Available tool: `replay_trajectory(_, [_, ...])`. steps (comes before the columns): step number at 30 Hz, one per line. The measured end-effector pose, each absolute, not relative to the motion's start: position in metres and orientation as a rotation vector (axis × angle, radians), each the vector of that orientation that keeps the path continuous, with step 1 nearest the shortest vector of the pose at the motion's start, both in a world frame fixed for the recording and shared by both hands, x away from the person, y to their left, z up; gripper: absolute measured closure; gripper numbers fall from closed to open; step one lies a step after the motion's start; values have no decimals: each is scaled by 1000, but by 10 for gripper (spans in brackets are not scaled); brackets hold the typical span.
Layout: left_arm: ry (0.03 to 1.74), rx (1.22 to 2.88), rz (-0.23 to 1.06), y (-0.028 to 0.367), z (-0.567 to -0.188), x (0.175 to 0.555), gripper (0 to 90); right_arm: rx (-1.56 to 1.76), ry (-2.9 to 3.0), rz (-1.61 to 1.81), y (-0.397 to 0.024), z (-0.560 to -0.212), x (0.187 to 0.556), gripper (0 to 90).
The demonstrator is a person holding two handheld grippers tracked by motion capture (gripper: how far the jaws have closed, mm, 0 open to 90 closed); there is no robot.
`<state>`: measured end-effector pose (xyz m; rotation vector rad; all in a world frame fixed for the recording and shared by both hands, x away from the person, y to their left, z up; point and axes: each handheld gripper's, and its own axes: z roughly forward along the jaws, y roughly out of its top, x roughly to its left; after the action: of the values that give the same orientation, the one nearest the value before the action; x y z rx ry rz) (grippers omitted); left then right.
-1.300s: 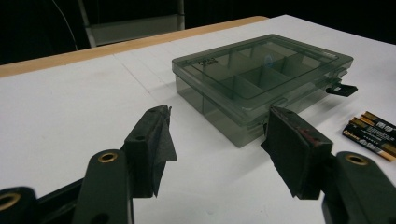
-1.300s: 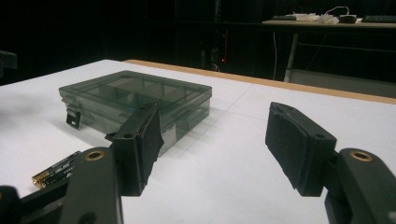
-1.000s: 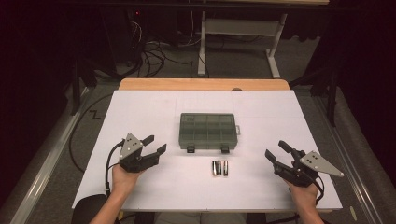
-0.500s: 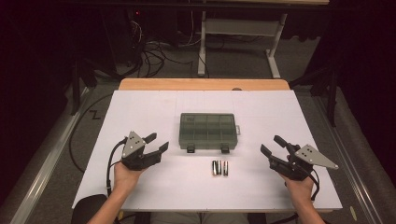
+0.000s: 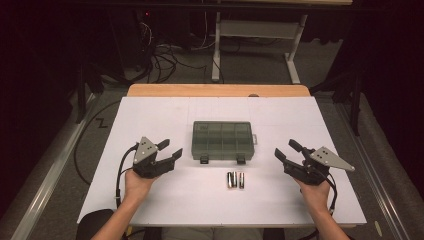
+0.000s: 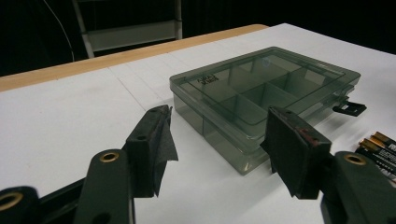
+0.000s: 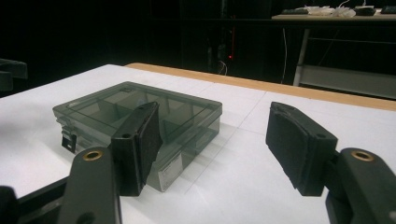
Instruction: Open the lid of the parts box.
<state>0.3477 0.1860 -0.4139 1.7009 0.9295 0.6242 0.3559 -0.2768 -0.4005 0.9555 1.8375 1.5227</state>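
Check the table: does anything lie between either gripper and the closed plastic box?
Nothing visible does. The left gripper and right gripper both stand open on either side of the box, with bare white table between. The two batteries lie nearer the person, in front of the box, off both paths.

A lab or test room is suggested. A white-covered tabletop (image 5: 150, 125) with a wooden edge is set in a dark room; tangled cables (image 5: 160, 57) are seen on the grey floor at the upper left, and a white metal bench frame (image 5: 255, 35) at the upper centre.
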Motion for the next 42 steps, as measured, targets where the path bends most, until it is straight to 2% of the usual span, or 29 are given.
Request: replay_trajectory(42, [894, 1712, 585, 139, -410, 391, 427, 936, 1939, 1520, -221, -395, 401, 385])
